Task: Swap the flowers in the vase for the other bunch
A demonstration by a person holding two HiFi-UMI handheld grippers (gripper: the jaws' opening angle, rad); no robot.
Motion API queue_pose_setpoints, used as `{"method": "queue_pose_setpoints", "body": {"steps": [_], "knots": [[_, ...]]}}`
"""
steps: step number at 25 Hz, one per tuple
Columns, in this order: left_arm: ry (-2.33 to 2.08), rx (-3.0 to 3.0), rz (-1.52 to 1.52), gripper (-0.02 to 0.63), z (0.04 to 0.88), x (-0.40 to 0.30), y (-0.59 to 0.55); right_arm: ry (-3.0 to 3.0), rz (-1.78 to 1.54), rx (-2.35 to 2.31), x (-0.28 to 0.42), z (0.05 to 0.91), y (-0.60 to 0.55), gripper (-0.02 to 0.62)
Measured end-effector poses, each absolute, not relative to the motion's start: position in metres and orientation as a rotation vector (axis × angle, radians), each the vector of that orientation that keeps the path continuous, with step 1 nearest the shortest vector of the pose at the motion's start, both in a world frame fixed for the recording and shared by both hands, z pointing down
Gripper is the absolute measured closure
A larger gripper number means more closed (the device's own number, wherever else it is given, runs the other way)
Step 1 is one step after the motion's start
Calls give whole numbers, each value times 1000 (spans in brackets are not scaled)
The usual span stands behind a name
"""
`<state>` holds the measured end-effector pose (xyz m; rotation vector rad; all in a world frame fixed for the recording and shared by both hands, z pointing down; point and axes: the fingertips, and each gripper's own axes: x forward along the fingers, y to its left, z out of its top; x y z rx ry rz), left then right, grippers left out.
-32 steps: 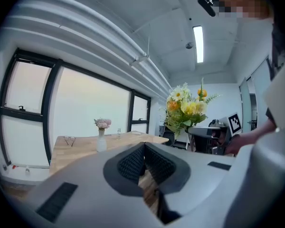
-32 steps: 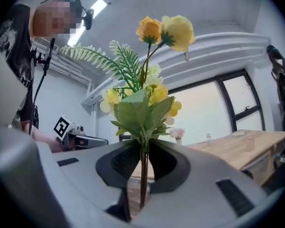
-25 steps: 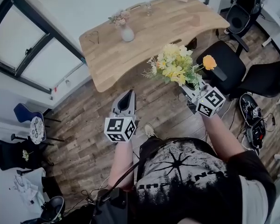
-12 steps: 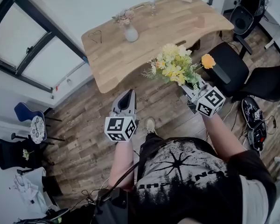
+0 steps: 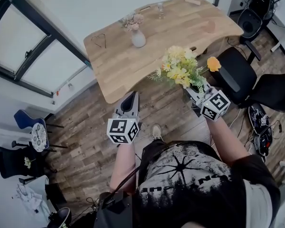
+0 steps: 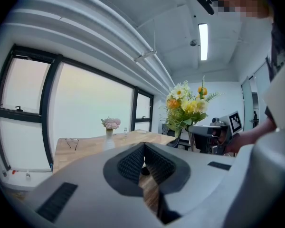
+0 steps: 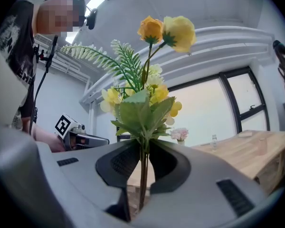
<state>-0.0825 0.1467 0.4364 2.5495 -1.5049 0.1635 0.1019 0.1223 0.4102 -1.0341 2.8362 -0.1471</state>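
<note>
A white vase [image 5: 138,38] with pale pink flowers [image 5: 131,20] stands on the wooden table [image 5: 180,27]; the same vase [image 6: 109,135] appears small in the left gripper view, and its pink flowers [image 7: 179,134] show in the right gripper view. My right gripper [image 5: 195,92] is shut on the stems of a yellow and orange bunch [image 5: 181,66], held upright over the floor short of the table; the bunch [image 7: 147,94] rises from between its jaws. My left gripper [image 5: 128,101] is shut with nothing in it, beside the right one and short of the table.
Glasses [image 5: 99,38] lie at the table's left end, a small glass [image 5: 160,9] and a wooden block [image 5: 192,2] at its far side. Black office chairs [image 5: 235,75] stand to the right. A window wall [image 5: 28,51] runs along the left; cables and shoes [image 5: 261,127] lie at the right.
Both grippers and the bunch have come nearer to the table as the person walks; the table and vase sit lower and larger in the head view.
</note>
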Motion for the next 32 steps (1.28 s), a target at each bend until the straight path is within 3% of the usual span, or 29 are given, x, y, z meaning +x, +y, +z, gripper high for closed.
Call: {"method": "queue_pose_setpoints", "body": {"steps": [32], "knots": [[-1269, 2670, 106, 591, 441, -163, -50, 2753, -109, -1274, 13, 412, -45, 532]]}}
